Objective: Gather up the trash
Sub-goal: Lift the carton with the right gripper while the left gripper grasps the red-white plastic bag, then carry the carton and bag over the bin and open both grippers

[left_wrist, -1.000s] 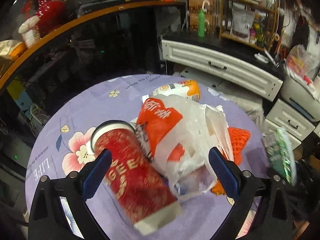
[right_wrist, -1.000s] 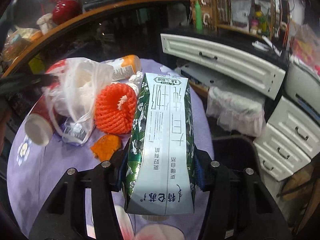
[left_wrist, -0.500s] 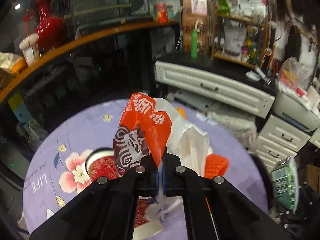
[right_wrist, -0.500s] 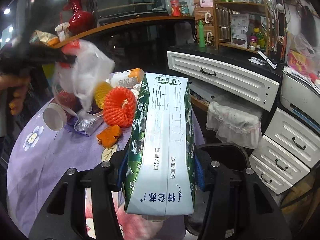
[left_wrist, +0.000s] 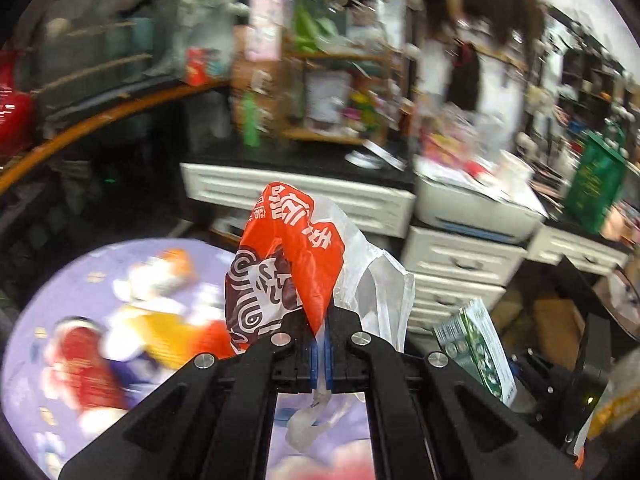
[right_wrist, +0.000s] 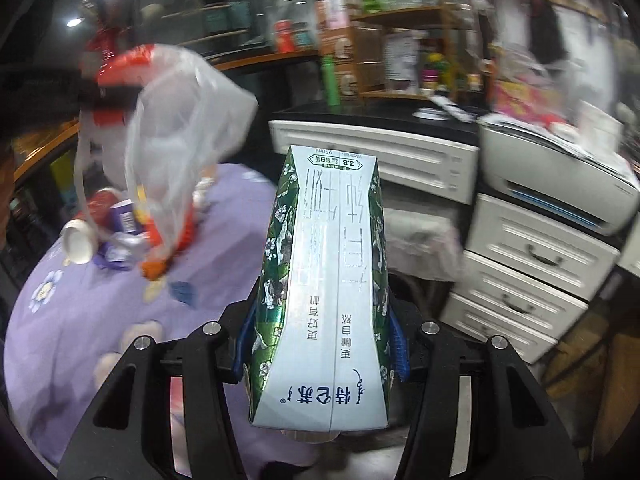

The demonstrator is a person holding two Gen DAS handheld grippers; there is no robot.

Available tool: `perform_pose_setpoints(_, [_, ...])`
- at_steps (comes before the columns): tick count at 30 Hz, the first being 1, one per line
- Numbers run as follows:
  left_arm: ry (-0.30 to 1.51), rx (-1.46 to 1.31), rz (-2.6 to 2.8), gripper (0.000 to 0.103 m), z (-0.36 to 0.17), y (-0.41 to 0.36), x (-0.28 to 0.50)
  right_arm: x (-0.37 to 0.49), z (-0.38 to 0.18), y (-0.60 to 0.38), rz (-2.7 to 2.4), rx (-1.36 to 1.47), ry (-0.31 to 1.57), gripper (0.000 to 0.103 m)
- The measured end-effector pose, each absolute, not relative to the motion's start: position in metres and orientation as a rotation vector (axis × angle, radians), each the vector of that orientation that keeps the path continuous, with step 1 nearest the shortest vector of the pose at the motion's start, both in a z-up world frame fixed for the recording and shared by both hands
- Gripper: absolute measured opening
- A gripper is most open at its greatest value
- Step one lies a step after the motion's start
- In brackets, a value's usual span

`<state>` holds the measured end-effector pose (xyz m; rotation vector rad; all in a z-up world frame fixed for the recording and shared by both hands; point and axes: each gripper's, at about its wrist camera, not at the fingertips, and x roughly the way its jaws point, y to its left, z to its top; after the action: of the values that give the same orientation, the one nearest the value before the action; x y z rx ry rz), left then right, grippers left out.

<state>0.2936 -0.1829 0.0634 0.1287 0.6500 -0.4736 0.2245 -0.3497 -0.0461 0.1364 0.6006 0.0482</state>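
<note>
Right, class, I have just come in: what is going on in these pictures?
A person is clearing trash off a round table with a purple flowered cloth. The left gripper is shut on a red and white plastic bag, lifted clear. The right gripper clamps a green and white milk carton.

The right gripper [right_wrist: 320,344] clamps a green-and-white milk carton [right_wrist: 326,280] at six o'clock. At ten o'clock a plastic bag [right_wrist: 176,136] hangs above the purple bench [right_wrist: 80,320], over blurred litter and a red cup [right_wrist: 86,228].
</note>
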Motion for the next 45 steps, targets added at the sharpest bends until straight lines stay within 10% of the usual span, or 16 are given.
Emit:
perform_pose_setpoints(18, [1.025,0.246,-0.520,0.003,-0.112,-0.323,0.309,0.197,-0.104,-0.453,-0.149,0.247,0.698,0.053])
perform_pose_setpoints(20, [1.045,0.261,-0.505,0.008,-0.120,-0.324,0.310,0.195,-0.109,-0.455,-0.155,0.251,0.705,0.053])
perform_pose_setpoints(25, [1.000,0.275,-0.513,0.064,-0.117,-0.322,0.304,0.195,-0.122,-0.461,-0.166,0.256,0.733,0.053])
perform_pose_setpoints(45, [0.710,0.171,-0.434,0.083,-0.046,-0.220,0.240,0.315,-0.228,-0.376,0.093,0.231,1.092,0.053])
